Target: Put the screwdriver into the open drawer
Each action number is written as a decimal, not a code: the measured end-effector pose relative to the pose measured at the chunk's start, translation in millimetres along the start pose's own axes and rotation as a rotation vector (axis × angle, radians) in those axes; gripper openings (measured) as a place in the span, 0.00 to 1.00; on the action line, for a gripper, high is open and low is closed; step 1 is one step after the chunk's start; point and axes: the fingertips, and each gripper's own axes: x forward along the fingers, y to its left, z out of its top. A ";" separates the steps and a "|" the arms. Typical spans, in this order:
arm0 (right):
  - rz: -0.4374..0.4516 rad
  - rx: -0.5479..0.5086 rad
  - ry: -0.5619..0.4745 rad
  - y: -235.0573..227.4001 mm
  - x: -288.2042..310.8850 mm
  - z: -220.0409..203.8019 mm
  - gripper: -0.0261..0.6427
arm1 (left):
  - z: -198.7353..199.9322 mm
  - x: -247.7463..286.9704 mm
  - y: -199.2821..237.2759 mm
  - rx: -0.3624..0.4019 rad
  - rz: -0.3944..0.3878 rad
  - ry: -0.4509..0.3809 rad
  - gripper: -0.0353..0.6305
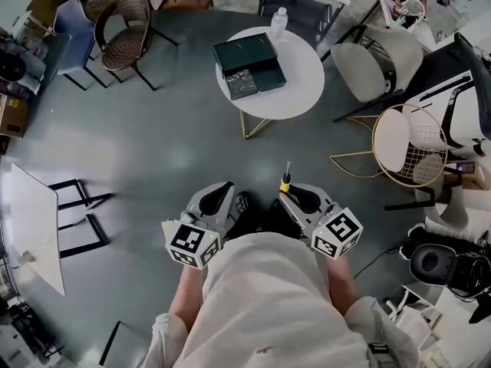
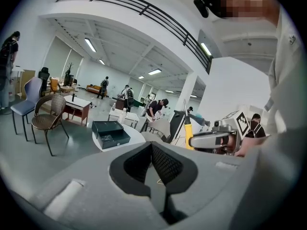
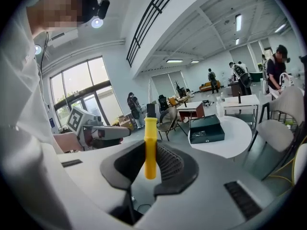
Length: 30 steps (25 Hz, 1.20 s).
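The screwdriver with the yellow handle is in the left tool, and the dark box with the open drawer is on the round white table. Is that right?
Not quite. The screwdriver is clamped in the right tool, as the right gripper view shows; the left tool is shut on nothing. The dark box does sit on the round white table.

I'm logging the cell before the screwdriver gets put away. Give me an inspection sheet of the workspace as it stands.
Surface: round white table, ahead on grey floor.
Job's things: screwdriver, yellow handle, upright in right gripper; dark green box on table, its drawer open towards the person.
Clutter: clear bottle at table's far edge.
Grippers: left gripper jaws together, empty; right gripper shut on screwdriver.
Cables: dark cable on floor at right.
Surroundings: chairs around table; people far off.
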 end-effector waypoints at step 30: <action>-0.086 0.069 -0.066 -150.3 14.9 78.6 0.16 | 62.5 104.3 21.0 -0.003 0.072 0.013 0.07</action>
